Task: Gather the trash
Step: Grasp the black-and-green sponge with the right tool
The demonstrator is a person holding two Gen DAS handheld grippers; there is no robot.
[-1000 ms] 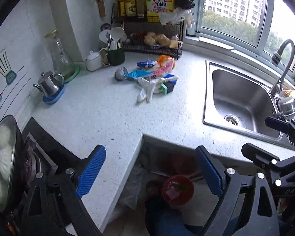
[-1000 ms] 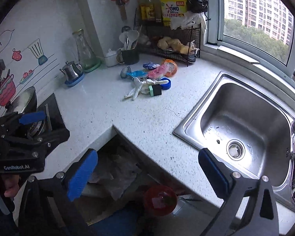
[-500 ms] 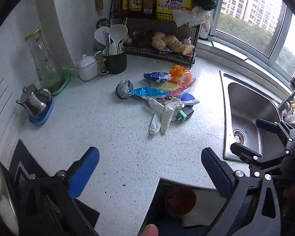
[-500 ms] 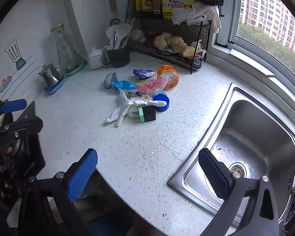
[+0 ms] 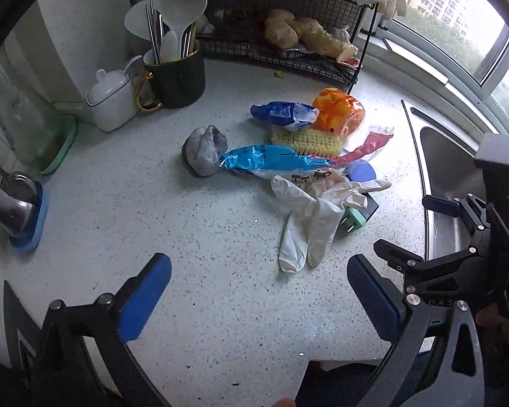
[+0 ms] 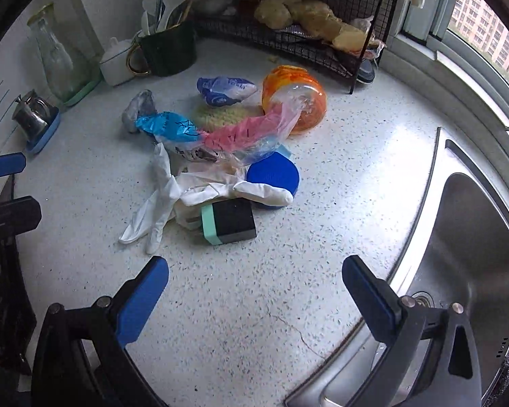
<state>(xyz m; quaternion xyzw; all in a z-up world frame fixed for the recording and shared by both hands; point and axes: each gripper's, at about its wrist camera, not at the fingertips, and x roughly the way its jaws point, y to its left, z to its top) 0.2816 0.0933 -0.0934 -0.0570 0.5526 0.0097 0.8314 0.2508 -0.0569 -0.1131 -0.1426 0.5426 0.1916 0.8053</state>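
Observation:
A heap of trash lies on the speckled counter: a grey wad [image 5: 204,151], blue wrapper [image 5: 271,162], blue-white bag [image 5: 283,114], orange jar [image 5: 339,112], pink bag [image 6: 251,129], white gloves [image 5: 315,217], blue lid [image 6: 275,174] and black-green box [image 6: 230,220]. My left gripper [image 5: 258,271] hangs open above bare counter, just short of the gloves. My right gripper [image 6: 254,268] is open too, nothing between its fingers, with the box a little ahead. Each gripper shows at the edge of the other's view.
The steel sink [image 6: 475,254] lies to the right. A wire rack [image 5: 288,51] stands behind the heap. A utensil mug [image 5: 176,74], white pot [image 5: 110,100], glass carafe [image 6: 57,61] and small steel kettle [image 5: 10,203] line the left wall.
Both grippers have come forward and down over the counter toward the trash heap, which now looks much larger. The counter's front edge and the red bin below have left view.

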